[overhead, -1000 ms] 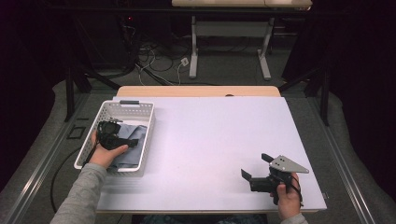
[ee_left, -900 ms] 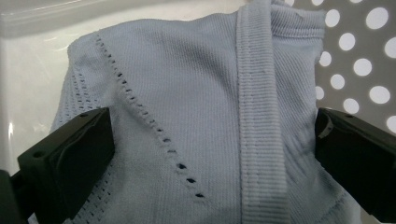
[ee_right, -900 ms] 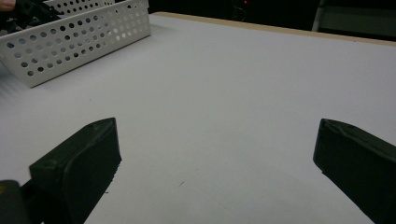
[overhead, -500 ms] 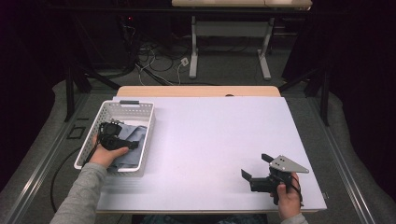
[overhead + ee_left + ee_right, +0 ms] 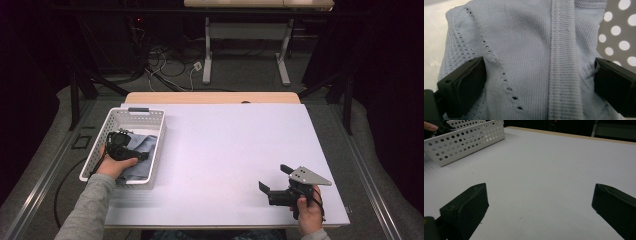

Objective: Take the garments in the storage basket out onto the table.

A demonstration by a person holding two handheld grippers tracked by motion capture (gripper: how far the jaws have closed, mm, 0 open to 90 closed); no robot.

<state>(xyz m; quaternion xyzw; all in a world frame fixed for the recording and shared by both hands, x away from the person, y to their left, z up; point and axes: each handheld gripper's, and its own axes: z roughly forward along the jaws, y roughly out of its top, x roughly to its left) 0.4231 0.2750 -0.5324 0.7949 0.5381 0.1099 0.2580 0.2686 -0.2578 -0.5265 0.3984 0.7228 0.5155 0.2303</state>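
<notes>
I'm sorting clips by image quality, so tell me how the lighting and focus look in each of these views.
High view: table evenly lit, surroundings dark. Left gripper view: light blue knit garment sharp, basket holes glowing, washed out. Right gripper view: near jaws soft, the basket farther off clearer.

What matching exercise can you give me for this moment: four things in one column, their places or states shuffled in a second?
Things:
1. left gripper
2. right gripper
3. blue knit garment
4. white basket

Places or states:
A. stands at the table's left side, its walls full of holes
B. lies in the basket, between open jaws
C. open over the bare table top, near the front right corner
D. down inside the basket, jaws wide on either side of the cloth

Pairs: 1-D, 2-C, 3-B, 4-A
</notes>
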